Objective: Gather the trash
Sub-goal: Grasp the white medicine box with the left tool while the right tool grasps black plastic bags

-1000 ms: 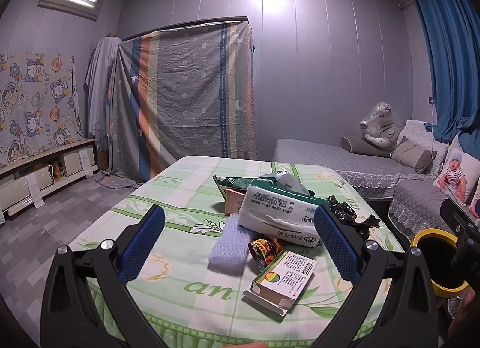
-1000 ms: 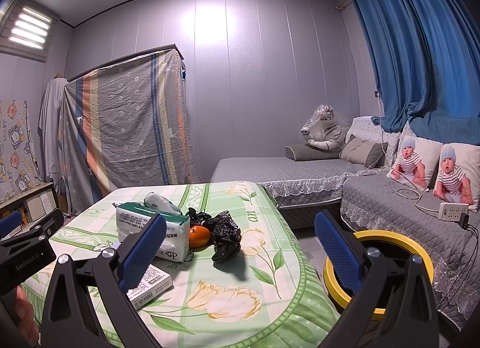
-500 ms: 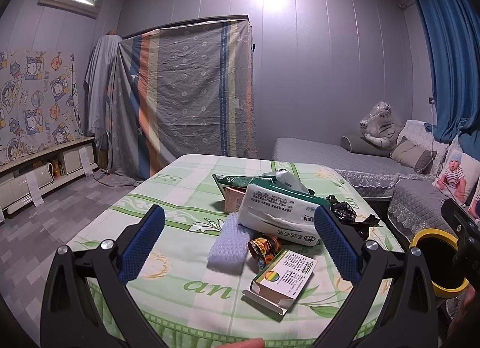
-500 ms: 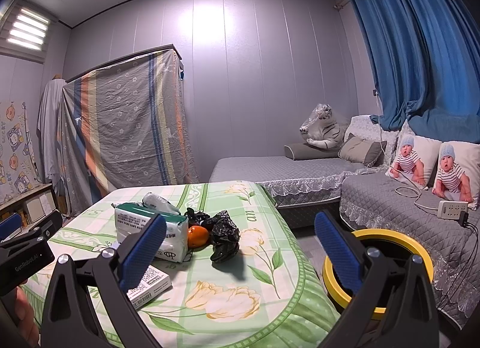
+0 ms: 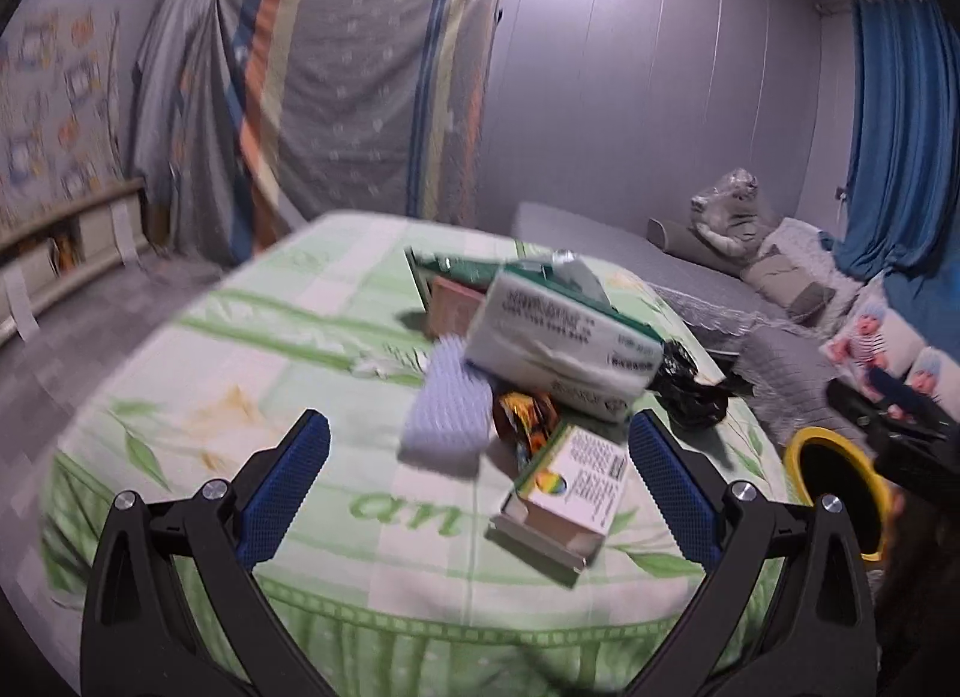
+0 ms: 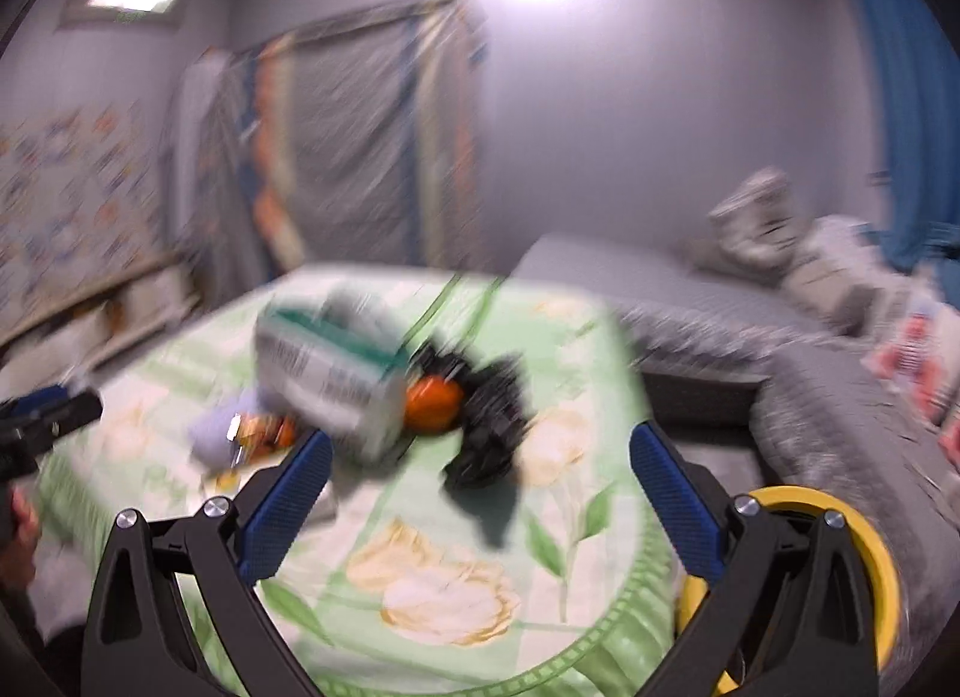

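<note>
A pile of items lies on the green flowered table [image 5: 198, 397]. In the left wrist view I see a white tissue pack [image 5: 558, 337], a pale purple sponge [image 5: 447, 406], an orange snack wrapper [image 5: 525, 418], an open small carton [image 5: 567, 484] and a crumpled black bag [image 5: 690, 382]. My left gripper [image 5: 477, 484] is open just short of the carton, holding nothing. The right wrist view is blurred: the black bag [image 6: 492, 427] and an orange fruit [image 6: 433, 404] lie ahead of my open, empty right gripper [image 6: 477, 484]. A yellow-rimmed bin [image 6: 840, 565] stands beside the table at the right.
A grey sofa [image 5: 600, 235] with cushions and a wrapped plush toy [image 5: 729, 211] runs along the right. A striped sheet covers furniture [image 5: 360, 90] at the back wall. Blue curtains [image 5: 894, 126] hang at the right. The other gripper [image 5: 894, 421] shows above the yellow-rimmed bin [image 5: 834, 493].
Both grippers have moved forward and tilted down toward the pile; the views are now motion-blurred, the right one strongly. Both stay open.
</note>
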`<state>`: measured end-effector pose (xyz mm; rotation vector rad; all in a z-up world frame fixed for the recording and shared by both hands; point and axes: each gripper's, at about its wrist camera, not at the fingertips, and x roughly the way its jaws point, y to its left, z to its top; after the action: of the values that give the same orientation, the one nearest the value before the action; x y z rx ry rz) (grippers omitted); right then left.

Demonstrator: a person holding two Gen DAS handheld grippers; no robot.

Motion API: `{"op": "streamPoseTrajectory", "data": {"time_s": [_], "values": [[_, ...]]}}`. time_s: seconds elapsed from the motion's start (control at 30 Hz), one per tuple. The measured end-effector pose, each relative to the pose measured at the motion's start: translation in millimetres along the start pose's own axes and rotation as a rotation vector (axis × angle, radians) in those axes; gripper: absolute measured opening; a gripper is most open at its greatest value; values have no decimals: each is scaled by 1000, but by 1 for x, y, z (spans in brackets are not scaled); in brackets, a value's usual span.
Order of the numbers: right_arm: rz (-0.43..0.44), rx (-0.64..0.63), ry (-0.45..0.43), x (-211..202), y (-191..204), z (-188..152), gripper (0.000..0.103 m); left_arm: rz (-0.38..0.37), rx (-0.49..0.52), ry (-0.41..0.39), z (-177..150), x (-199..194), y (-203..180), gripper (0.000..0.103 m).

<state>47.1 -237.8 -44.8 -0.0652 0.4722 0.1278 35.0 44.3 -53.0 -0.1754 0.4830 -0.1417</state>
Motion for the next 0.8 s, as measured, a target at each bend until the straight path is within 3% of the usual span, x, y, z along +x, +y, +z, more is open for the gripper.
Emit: {"op": "streamPoseTrajectory", "data": {"time_s": [0.1, 0.17, 0.23, 0.33, 0.47, 0.57, 0.6, 0.67, 0.7, 0.8], "values": [[55, 2, 74, 40, -14, 4, 96, -58, 36, 23, -11, 3, -1, 96], [84, -32, 155, 72, -17, 5, 96, -98, 114, 16, -17, 2, -10, 96], [52, -86, 217, 99, -16, 5, 96, -136, 163, 27, -24, 3, -19, 96], [85, -76, 274, 132, -19, 5, 96, -207, 178, 52, -29, 10, -25, 96], [93, -70, 321, 163, -20, 8, 94, -157, 202, 103, -13, 27, -21, 96], [115, -64, 346, 180, -21, 11, 92, -125, 208, 60, 3, 28, -15, 96], [115, -66, 359, 186, -20, 11, 89, -141, 208, 50, 7, 28, -13, 96], [104, -58, 391, 196, -21, 11, 70, -132, 264, 47, 10, 29, -18, 96], [104, -44, 404, 200, -23, 10, 65, -121, 352, 48, 7, 31, -25, 96], [110, -14, 432, 209, -30, 8, 38, -131, 512, 92, -6, 41, -41, 96]]}}
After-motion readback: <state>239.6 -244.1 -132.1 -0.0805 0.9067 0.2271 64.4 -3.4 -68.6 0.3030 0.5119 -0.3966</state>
